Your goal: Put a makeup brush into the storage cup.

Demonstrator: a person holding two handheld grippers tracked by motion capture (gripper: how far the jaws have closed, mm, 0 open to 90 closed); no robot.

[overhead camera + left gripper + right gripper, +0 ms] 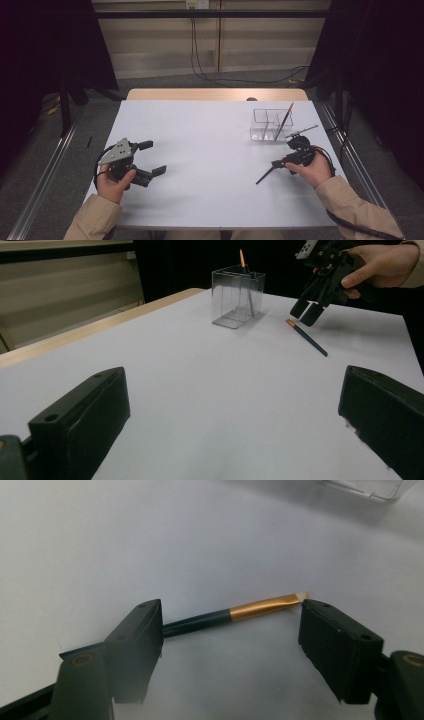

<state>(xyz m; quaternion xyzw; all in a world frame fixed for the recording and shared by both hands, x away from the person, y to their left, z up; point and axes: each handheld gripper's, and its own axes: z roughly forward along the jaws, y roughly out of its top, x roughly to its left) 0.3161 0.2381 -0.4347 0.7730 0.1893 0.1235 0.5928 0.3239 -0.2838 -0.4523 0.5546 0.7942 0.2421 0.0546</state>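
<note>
Your right tongs are hanging over the brush on the white bench, on your side of the clear box. The jaws are standing apart, one on either side of the brush (the dark handle is running past the left jaw, the gold ferrule and pale tip are reaching toward the right one), and neither pad is pressing on it, so the brush is lying free on the bench. In the high view the right tongs are pointing down just on the near side of the box, and the brush is slanting away from it toward you. A second brush is leaning upright inside the box.

Your left tongs are resting far to the left of the box, released, with nothing between them. The left gripper view is looking across bare bench to the box, with the brush lying just right of it under the right tongs.
</note>
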